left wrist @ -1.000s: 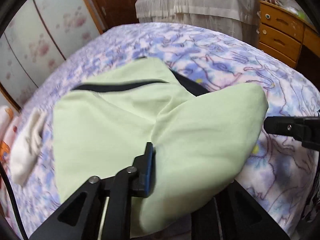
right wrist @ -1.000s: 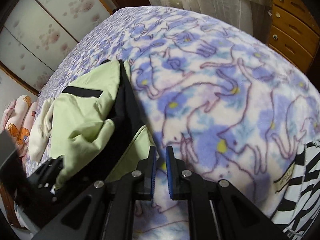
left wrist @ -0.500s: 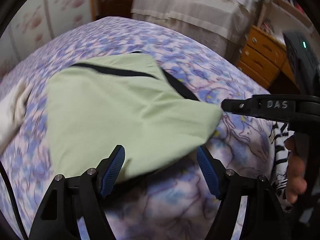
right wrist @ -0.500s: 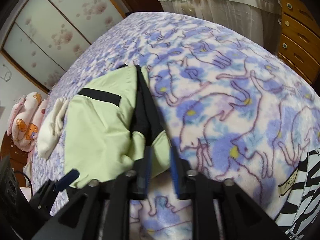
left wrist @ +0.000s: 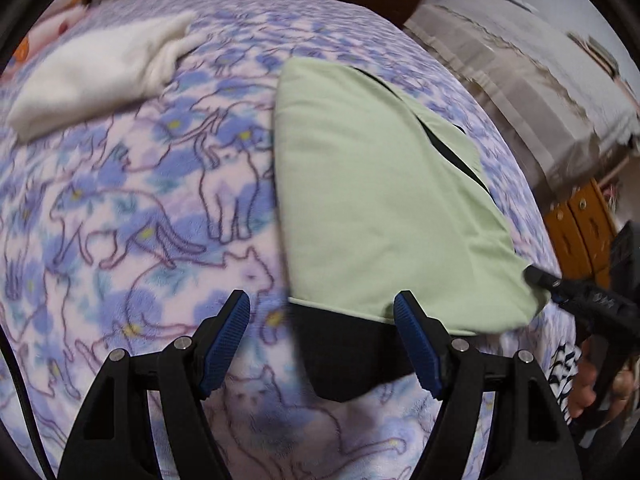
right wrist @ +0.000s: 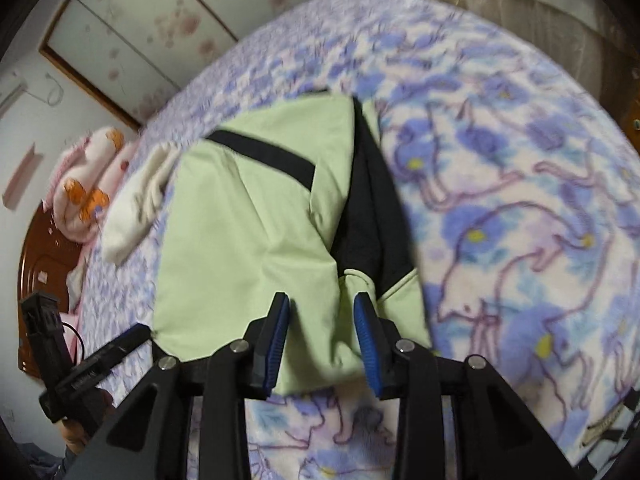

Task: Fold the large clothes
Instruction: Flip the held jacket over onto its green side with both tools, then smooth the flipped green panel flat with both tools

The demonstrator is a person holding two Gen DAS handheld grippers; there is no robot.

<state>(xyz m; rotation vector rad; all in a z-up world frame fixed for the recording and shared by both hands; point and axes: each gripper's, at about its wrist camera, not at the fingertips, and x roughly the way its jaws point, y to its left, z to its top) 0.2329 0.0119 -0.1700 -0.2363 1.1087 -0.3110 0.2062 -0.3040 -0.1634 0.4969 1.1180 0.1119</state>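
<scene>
A light green garment with black panels (left wrist: 380, 208) lies folded on the cat-print blanket (left wrist: 140, 208). My left gripper (left wrist: 322, 312) stands wide open over its near edge; a black flap lies below the jaws and neither pad touches cloth. From the right wrist view, the same garment (right wrist: 248, 216) fills the middle. My right gripper (right wrist: 322, 308) hovers over its near corner with jaws opening, green cloth beneath the gap, pads not pressing on it. Each gripper shows in the other's view: the right one (left wrist: 576, 296), the left one (right wrist: 120, 344).
A folded white cloth (left wrist: 100, 68) lies on the bed beyond the garment, with a pink and orange pillow (right wrist: 88, 184) behind it. Wooden drawers (left wrist: 580, 232) and a beige-covered bed (left wrist: 520, 64) stand past the edge. Zebra-striped fabric (right wrist: 608, 428) shows at the near right.
My left gripper let go of the green cloth, opened wide and swung left along the near edge while rolling. My right gripper went from shut to partly open and moved over the garment's corner.
</scene>
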